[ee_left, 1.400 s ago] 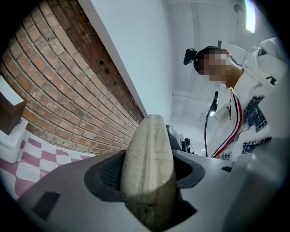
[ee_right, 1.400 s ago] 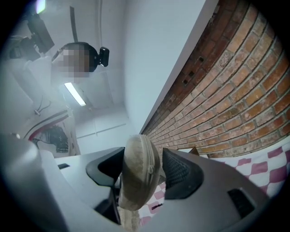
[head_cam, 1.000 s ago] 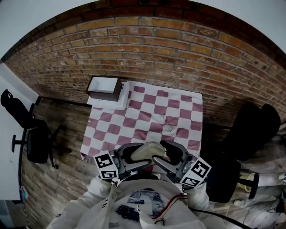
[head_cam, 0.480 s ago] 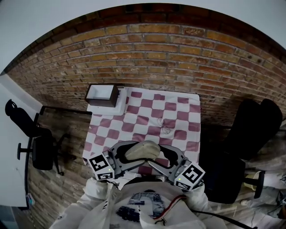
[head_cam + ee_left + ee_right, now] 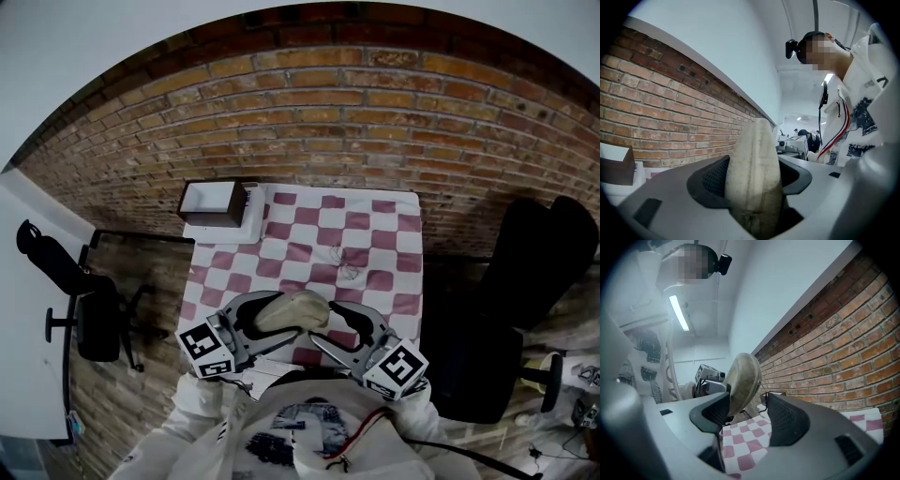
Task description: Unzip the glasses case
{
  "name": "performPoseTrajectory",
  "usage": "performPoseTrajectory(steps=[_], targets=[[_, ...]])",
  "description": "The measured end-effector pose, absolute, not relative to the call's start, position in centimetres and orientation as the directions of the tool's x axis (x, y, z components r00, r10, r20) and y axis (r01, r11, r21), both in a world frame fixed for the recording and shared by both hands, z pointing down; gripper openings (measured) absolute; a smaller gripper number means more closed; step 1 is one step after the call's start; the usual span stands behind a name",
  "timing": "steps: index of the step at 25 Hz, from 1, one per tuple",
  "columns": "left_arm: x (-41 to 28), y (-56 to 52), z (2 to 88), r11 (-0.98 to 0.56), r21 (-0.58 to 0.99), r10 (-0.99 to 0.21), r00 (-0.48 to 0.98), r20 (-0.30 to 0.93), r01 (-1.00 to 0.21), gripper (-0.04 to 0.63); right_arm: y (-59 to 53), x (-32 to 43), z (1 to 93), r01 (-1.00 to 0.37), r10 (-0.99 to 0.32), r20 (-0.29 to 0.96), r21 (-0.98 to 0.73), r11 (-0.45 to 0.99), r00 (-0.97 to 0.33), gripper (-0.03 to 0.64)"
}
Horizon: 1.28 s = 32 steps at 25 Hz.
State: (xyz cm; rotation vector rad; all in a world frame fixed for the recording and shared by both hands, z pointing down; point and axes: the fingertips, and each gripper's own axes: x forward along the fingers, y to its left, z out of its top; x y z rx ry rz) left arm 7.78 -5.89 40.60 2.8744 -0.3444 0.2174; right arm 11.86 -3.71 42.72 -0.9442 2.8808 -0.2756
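Note:
The beige glasses case (image 5: 292, 309) is held in the air above the near edge of the checked table (image 5: 375, 220), close to the person's chest. My left gripper (image 5: 274, 323) is shut on it. In the left gripper view the case (image 5: 754, 197) stands edge-on, pinched between both pads of that gripper (image 5: 753, 164). My right gripper (image 5: 330, 330) comes in from the right with its jaws open. In the right gripper view the case's end (image 5: 743, 380) sits just beyond the left pad of this gripper (image 5: 749, 408), and tablecloth shows through the gap. I cannot make out the zipper pull.
A pair of wire glasses (image 5: 349, 262) lies mid-table. A brown open box (image 5: 214, 199) on a white tray sits at the far left corner. A brick wall (image 5: 328, 122) runs behind. Black office chairs stand at the left (image 5: 89, 314) and right (image 5: 534, 272).
The left gripper has lifted a little and rolled, tilting the case with it. The right gripper has rolled slightly and stays beside the case, still open.

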Motion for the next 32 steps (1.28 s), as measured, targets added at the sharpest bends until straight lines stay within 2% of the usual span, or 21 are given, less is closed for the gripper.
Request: performPoseTrajectory(steps=[7, 13, 19, 32], targets=[[7.0, -6.5, 40.7, -0.936, 0.212, -0.241, 0.952, 0.191, -0.280, 0.291, -4.4, 11.9, 43.0, -0.587, -0.603, -0.030, -0.193, 0.786, -0.797, 0.239], [6.8, -6.7, 40.6, -0.940, 0.146, -0.267, 0.932, 0.244, -0.308, 0.291, -5.0, 12.1, 43.2, -0.616, -0.625, -0.008, -0.159, 0.771, -0.781, 0.230], [7.1, -6.6, 40.5, -0.941, 0.125, -0.275, 0.924, 0.267, -0.316, 0.291, -6.1, 12.6, 43.6, -0.671, -0.678, 0.003, -0.146, 0.726, -0.735, 0.187], [7.1, -6.6, 40.4, -0.937, 0.094, -0.298, 0.909, 0.292, -0.337, 0.291, -7.3, 13.0, 44.7, -0.704, -0.711, 0.026, -0.173, 0.689, -0.702, 0.123]])
